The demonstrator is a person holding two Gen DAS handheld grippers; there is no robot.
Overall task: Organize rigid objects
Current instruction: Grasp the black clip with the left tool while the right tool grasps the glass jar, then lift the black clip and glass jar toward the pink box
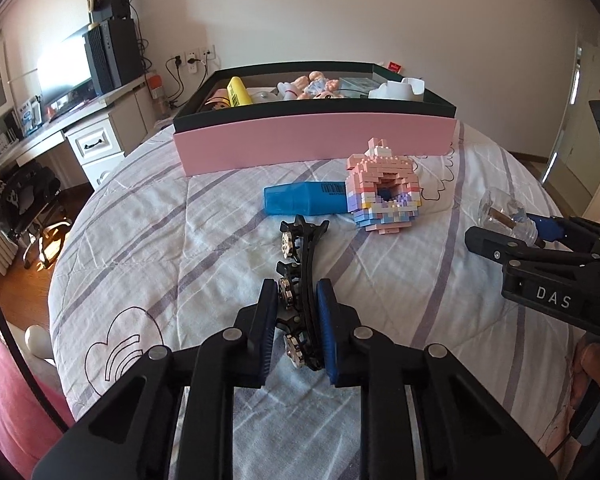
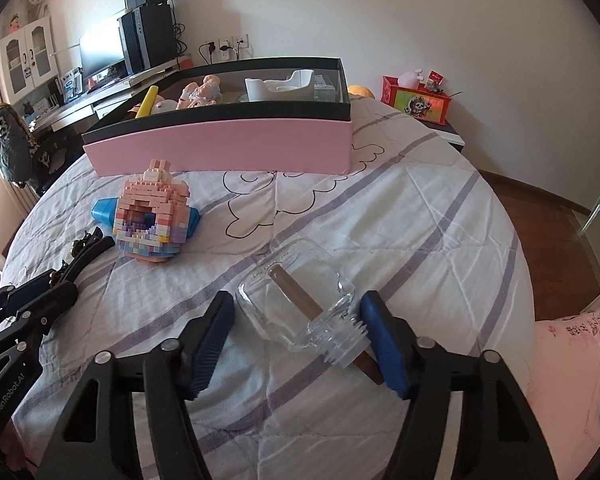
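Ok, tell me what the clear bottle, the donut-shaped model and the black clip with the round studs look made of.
Clear bottle: seemingly glass, glossy and see-through, with a threaded neck; a brown stick lies inside it.
Donut model: small plastic bricks in matte pastel colours, with stepped edges visible.
Black clip: dark, likely plastic body, with shiny studs that look metallic or rhinestone; I cannot tell which.

Bright daylight from left (fisheye-warped edges), sharp

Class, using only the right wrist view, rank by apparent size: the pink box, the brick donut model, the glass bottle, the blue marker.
1. pink box
2. glass bottle, though nearness to the camera enlarges it
3. brick donut model, close to the bottle
4. blue marker, mostly hidden
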